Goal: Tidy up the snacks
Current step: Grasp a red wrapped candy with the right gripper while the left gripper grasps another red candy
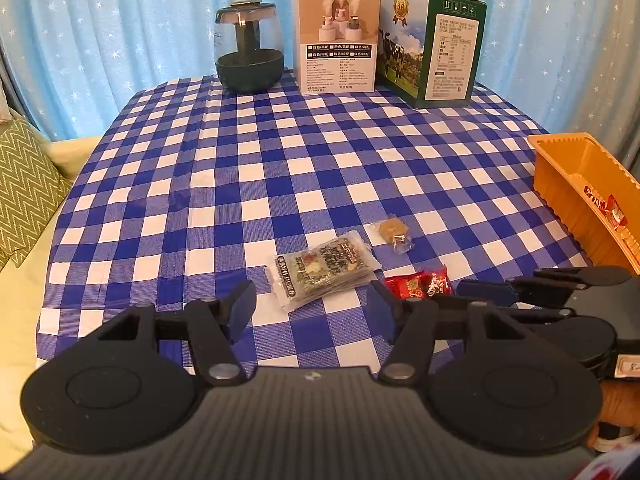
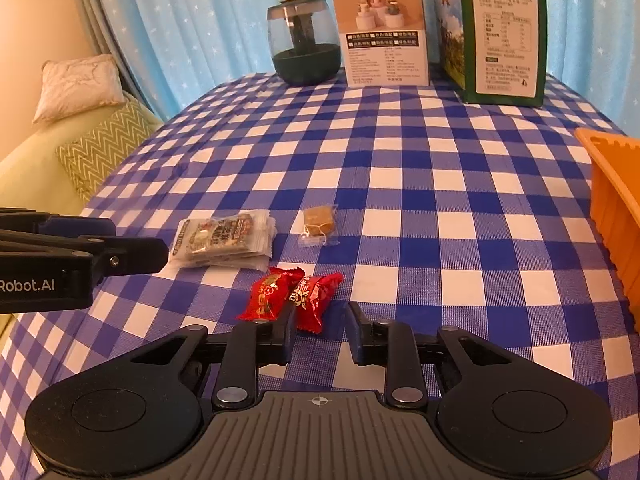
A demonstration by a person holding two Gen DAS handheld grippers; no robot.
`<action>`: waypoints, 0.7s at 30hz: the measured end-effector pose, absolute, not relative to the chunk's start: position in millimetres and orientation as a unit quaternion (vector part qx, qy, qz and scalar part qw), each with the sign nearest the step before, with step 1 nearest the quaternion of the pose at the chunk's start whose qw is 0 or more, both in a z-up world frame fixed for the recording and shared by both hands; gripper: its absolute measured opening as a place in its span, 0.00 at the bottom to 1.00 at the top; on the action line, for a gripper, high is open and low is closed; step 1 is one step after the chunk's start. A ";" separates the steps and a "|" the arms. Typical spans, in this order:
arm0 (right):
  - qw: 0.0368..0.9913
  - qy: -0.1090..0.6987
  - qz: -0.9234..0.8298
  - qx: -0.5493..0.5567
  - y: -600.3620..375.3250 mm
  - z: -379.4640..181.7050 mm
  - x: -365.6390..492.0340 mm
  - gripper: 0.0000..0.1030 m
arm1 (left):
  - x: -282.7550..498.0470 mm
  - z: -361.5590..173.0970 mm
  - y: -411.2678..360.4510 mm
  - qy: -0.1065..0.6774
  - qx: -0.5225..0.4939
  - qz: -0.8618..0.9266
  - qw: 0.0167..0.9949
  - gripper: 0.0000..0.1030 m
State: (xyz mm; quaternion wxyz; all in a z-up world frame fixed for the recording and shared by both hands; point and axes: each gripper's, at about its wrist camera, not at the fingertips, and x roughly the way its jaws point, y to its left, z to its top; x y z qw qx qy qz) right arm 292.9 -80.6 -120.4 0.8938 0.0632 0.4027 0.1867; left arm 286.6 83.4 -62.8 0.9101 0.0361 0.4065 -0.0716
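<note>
Three kinds of snack lie on the blue checked tablecloth [image 1: 280,152]: a stack of clear dark-printed packets [image 1: 324,270] [image 2: 224,242], a small brown wrapped sweet [image 1: 394,232] [image 2: 319,222], and two red candies [image 1: 418,286] [image 2: 296,298]. My left gripper [image 1: 310,308] is open, just short of the packet stack. My right gripper [image 2: 320,336] is open, its fingers level with the near end of the red candies. An orange tray [image 1: 560,176] [image 2: 612,200] at the right holds a few red-wrapped snacks [image 1: 614,212].
At the back stand a dark green humidifier [image 1: 250,48] [image 2: 304,42], a white box [image 1: 336,40] [image 2: 384,32] and a green milk carton box [image 1: 432,46] [image 2: 500,36]. A sofa with cushions [image 2: 100,148] lies left of the table. Blue star curtains hang behind.
</note>
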 end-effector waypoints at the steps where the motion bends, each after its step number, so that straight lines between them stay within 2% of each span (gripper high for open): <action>1: 0.894 0.403 0.187 0.065 -81.0 -120.3 293.1 0.28 | 287.3 -63.3 83.2 0.407 0.036 -0.072 0.910 0.57; 15: 0.899 0.391 0.182 0.074 -78.0 -123.3 304.2 0.28 | 290.8 -69.3 81.2 0.415 0.034 -0.069 0.906 0.57; 16: 0.899 0.391 0.183 0.072 -77.8 -123.4 304.4 0.27 | 290.9 -69.8 80.9 0.416 0.034 -0.070 0.906 0.57; 18: 0.900 0.391 0.182 0.069 -78.2 -123.1 304.3 0.19 | 291.2 -70.9 79.5 0.418 0.032 -0.074 0.905 0.57; 21: 0.903 0.387 0.173 0.068 -82.8 -119.6 302.3 0.17 | 291.1 -72.3 75.8 0.418 0.025 -0.089 0.904 0.57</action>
